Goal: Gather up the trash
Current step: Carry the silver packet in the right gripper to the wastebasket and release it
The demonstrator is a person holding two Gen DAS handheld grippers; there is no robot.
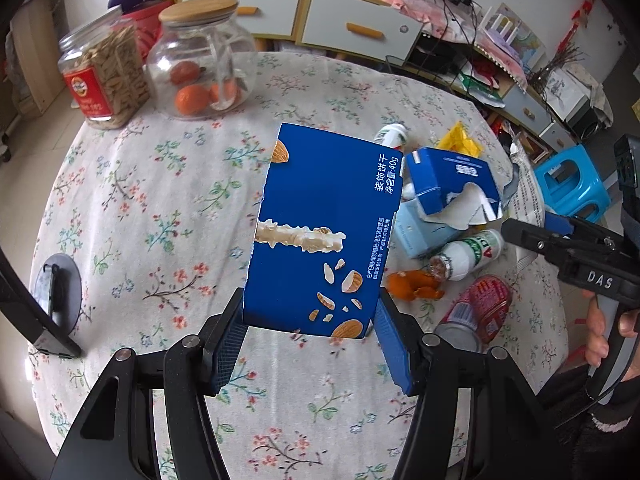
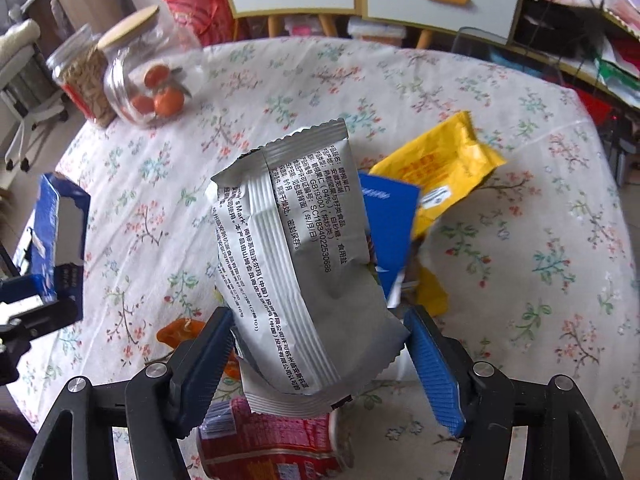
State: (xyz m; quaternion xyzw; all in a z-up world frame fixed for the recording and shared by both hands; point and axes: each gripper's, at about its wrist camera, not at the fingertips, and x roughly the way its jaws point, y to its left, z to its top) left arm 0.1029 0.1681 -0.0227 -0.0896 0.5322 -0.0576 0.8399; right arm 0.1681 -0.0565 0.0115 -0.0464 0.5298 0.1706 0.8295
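My left gripper (image 1: pixel 310 322) is shut on a blue biscuit box (image 1: pixel 320 232) and holds it above the floral tablecloth (image 1: pixel 160 208); the box also shows at the left of the right wrist view (image 2: pixel 56 236). My right gripper (image 2: pixel 318 340) is shut on a silver snack bag (image 2: pixel 296 260), held over the trash pile. The pile holds a torn blue carton (image 1: pixel 448 184), a yellow wrapper (image 2: pixel 444 164), a red can (image 2: pixel 272 440), a white bottle (image 1: pixel 472 254) and orange peel (image 1: pixel 416 284).
Two jars stand at the table's far left: a glass jar with oranges (image 1: pixel 200 64) and a jar of nuts (image 1: pixel 104 76). A black disc stand (image 1: pixel 60 292) sits at the left edge. White drawers (image 1: pixel 356 24) and a blue stool (image 1: pixel 572 184) lie beyond the table.
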